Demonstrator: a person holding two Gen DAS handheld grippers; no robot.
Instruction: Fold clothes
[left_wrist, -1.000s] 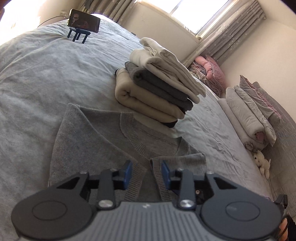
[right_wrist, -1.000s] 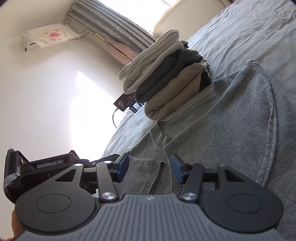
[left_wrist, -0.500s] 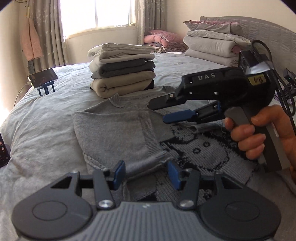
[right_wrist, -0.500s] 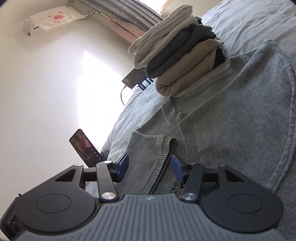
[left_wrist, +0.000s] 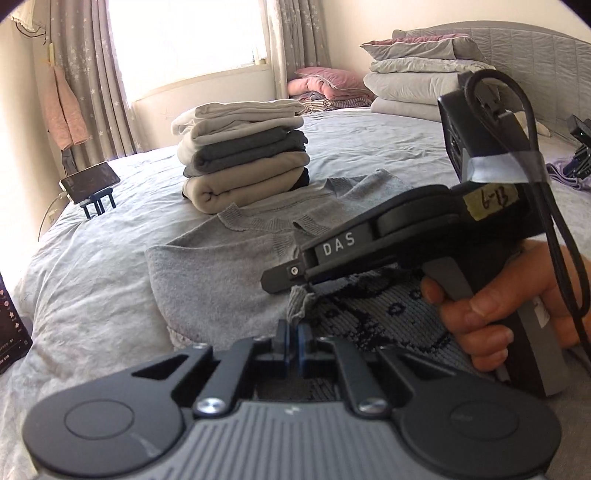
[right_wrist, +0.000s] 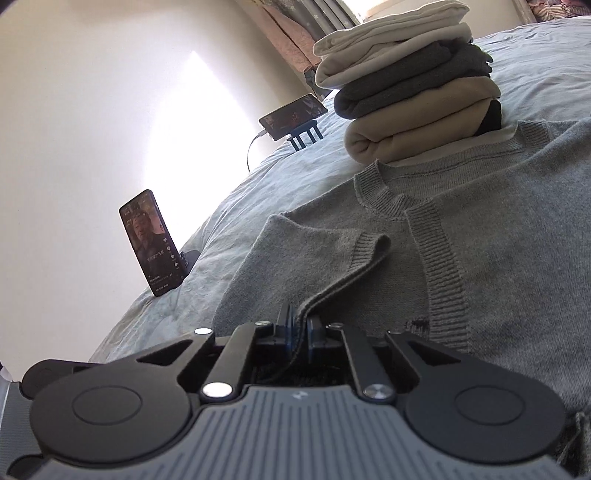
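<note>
Pinching grey sweater (right_wrist: 498, 258) hem btwn both jaws.

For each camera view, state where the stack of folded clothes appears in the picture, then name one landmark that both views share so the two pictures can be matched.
Left wrist view: the stack of folded clothes sits left of centre in the upper half, on the bed beyond the grey sweater.
Right wrist view: the stack is at upper right, tilted.
Shared landmark: the phone on the blue stand, left of the stack in both.
</note>
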